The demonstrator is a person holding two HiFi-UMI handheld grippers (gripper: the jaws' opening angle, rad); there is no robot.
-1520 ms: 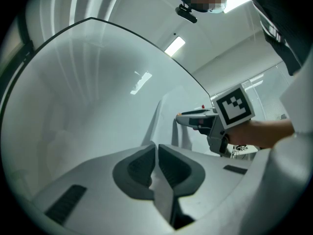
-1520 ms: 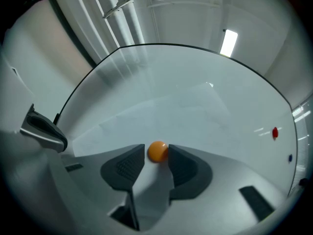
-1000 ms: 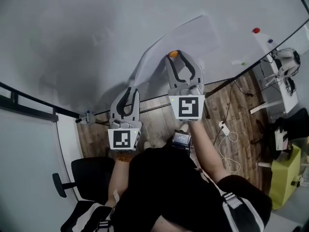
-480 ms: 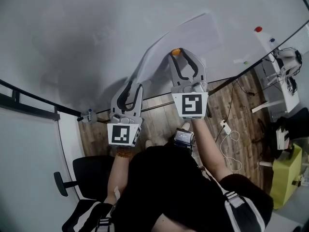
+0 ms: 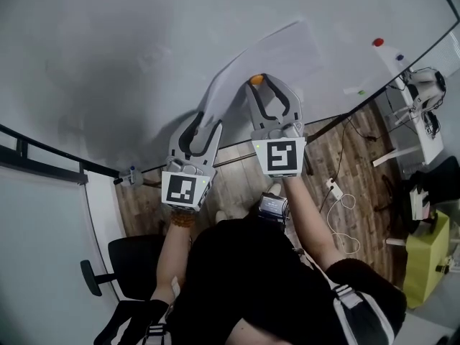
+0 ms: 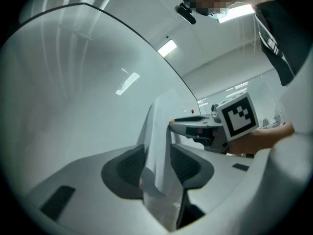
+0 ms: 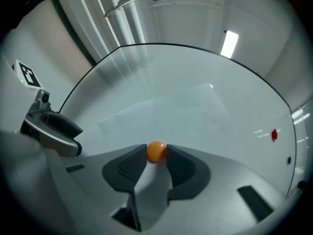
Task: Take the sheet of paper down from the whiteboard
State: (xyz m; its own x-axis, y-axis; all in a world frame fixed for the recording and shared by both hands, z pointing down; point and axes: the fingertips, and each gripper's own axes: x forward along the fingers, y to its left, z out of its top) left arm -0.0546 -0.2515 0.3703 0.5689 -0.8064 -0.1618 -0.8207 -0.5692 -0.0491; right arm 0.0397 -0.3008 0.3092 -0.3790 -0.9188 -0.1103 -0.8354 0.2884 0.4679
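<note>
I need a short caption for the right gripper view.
Right tool grips the orange magnet pinning the sheet of paper to the whiteboard.

The whiteboard [image 5: 144,49] in front of me carries the sheet [image 5: 287,49], whose lower left part curls off the board, an orange magnet [image 5: 256,80] on the sheet's lower part, and, well to the right on bare board, a red magnet [image 5: 379,42], a blue magnet [image 5: 400,57] and a green magnet [image 5: 361,92].

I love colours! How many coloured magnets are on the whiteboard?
4: orange magnet gripped by the right gripper; red magnet, blue magnet, green magnet near the whiteboard's right edge. The paper might hide more.
</note>
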